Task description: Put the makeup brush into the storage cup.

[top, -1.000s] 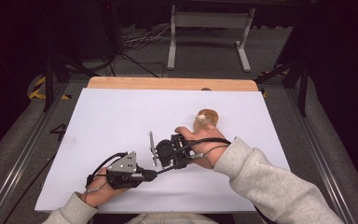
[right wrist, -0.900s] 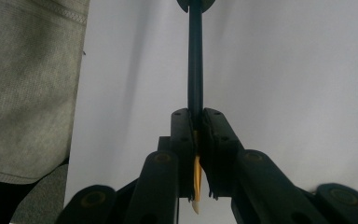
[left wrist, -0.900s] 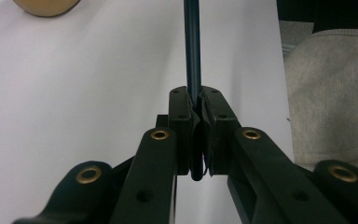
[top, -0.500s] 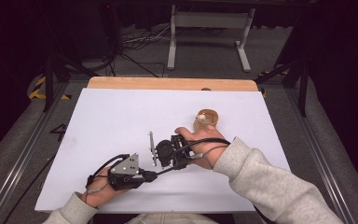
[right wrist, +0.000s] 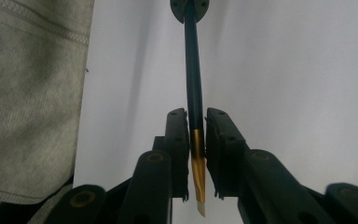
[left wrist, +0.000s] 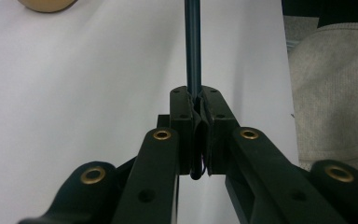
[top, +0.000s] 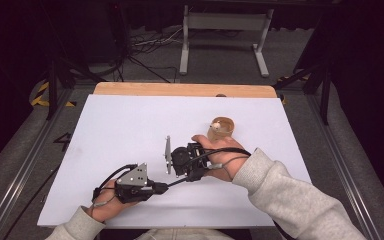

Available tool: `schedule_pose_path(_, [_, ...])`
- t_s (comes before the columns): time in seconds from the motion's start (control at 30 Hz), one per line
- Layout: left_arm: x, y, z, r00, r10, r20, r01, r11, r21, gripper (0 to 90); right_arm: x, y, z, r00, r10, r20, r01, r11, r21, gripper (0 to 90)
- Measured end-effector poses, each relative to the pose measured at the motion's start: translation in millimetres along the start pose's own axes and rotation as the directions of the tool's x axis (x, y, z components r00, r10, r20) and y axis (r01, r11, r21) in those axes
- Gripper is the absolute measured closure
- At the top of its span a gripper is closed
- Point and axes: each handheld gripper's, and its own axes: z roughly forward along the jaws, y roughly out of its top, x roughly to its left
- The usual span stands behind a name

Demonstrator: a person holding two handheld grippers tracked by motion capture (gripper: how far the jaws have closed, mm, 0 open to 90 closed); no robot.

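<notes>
A thin paintbrush (right wrist: pixel 192 70) with a dark handle, a gold ferrule (right wrist: pixel 197 154) and a pale tip is held between both grippers. My right gripper (right wrist: pixel 196 114) is shut on it just above the ferrule, with the tip pointing back toward the camera. My left gripper (left wrist: pixel 195 93) is shut on the far end of the dark handle (left wrist: pixel 193 46). In the high view the left gripper (top: pixel 164 188) sits near the front of the table. The right gripper (top: pixel 196 175) faces it from the right, and the brush (top: pixel 178 182) bridges the short gap.
A white sheet (top: pixel 130 130) covers the table, with a wooden strip (top: pixel 180 90) at the far edge. A small round wooden container (top: pixel 221 127) stands just beyond the right hand. The grey sleeve (top: pixel 290 195) crosses the front right. Metal rails run along both sides.
The left gripper has edged slightly right toward the right gripper. The right hand and the brush stay almost still.
</notes>
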Motion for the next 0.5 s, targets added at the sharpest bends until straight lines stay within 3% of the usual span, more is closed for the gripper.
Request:
schedule_pose_path(0.17, [2.0,-1.1,-2.7,0.9999,-0.011,-0.003,0.011,0.9997,-0.020,85.0,1.7,-9.2,-2.9,0.9996,0.023,0.014,-0.022,0.998,-0.067,67.4])
schedule_pose_path(0.3, [2.3,-1.7,-3.8,1.0000,-0.005,-0.008,0.004,0.9993,-0.037,84.9,2.2,-17.3,-6.5,0.9985,0.048,0.026,-0.045,0.992,-0.121,64.9])
schedule_pose_path(0.4, [1.4,-2.7,-3.9,1.0000,0.004,-0.006,-0.005,0.9989,-0.046,84.9,2.5,-27.3,-9.9,0.9961,0.078,0.042,-0.068,0.975,-0.210,59.0])
schedule_pose_path(0.5, [1.5,-4.5,-4.5,1.0000,0.000,-0.006,-0.001,0.9975,-0.070,84.9,3.8,-38.8,-13.4,0.9929,0.104,0.057,-0.081,0.947,-0.311,53.7])
